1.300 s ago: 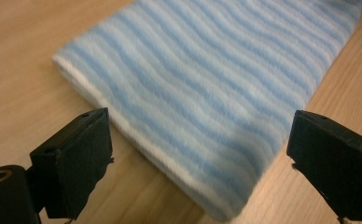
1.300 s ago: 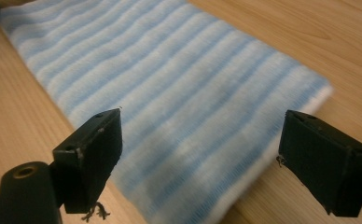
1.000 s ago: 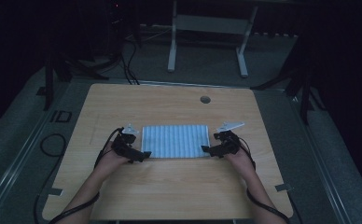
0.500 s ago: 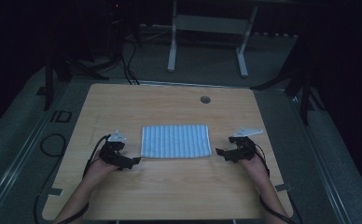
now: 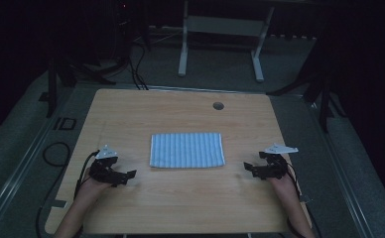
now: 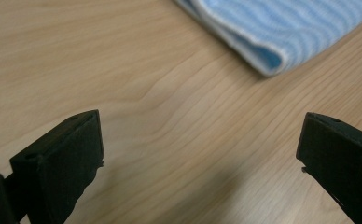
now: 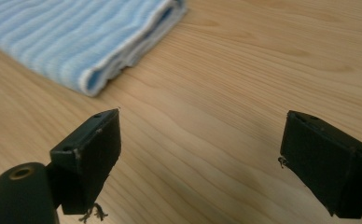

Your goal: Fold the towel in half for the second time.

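Both grippers have pulled back from the towel (image 5: 187,150) since a second ago. Left gripper (image 5: 129,174) and right gripper (image 5: 248,168) hold nothing, jaws wide apart. It lies folded flat mid-table (image 5: 131,114), so the folding looks done.

room dark | wooden table (image 5: 180,114) | grey floor (image 5: 299,59) | white stand (image 5: 220,29)
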The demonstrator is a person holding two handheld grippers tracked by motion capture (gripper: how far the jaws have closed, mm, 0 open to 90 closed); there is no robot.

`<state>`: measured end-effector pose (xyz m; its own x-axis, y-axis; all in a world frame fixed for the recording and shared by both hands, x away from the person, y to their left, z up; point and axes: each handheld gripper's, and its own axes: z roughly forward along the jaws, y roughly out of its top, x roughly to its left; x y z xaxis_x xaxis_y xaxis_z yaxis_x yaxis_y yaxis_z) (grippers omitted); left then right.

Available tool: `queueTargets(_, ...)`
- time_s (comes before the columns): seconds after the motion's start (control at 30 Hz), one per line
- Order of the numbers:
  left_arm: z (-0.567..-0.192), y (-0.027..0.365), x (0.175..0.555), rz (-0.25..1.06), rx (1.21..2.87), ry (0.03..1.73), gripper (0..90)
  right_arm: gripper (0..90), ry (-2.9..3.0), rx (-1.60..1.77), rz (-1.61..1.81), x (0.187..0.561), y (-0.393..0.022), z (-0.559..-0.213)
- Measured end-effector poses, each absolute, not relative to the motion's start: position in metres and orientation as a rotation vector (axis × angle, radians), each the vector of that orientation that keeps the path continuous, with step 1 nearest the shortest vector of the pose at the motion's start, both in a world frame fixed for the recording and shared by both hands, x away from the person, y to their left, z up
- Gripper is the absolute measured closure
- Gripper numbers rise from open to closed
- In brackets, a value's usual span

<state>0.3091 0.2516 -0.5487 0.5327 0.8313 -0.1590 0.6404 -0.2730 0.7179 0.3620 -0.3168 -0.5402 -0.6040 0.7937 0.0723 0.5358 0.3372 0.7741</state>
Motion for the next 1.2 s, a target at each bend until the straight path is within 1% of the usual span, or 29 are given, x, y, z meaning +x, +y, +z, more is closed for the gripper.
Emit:
queueTargets(0.23,-0.554,0.266,0.298,0.350,1.952,1.258,0.7,11.7,2.191,1.248,1.117,0.350,-0.337,-0.541)
queueTargets(0.3,-0.555,0.269,0.296,0.347,1.942,1.268,0.7,10.3,2.149,1.274,1.108,0.347,-0.341,-0.540)
queueTargets(0.53,-0.557,0.271,0.288,0.372,1.933,1.276,0.7,10.3,2.065,1.328,1.072,0.334,-0.355,-0.539)
queueTargets(0.67,-0.559,0.275,0.279,0.395,1.892,1.319,0.7,10.3,1.995,1.383,1.035,0.329,-0.366,-0.540)
queueTargets(0.9,-0.559,0.290,0.277,0.449,1.820,1.416,0.7,10.2,1.965,1.408,1.001,0.328,-0.368,-0.541)
queueTargets(1.0,-0.557,0.295,0.277,0.479,1.764,1.458,0.7,10.3,1.943,1.408,0.998,0.329,-0.368,-0.542)
queueTargets(1.2,-0.556,0.298,0.277,0.520,1.726,1.467,0.7,10.3,1.904,1.415,0.995,0.328,-0.369,-0.541)
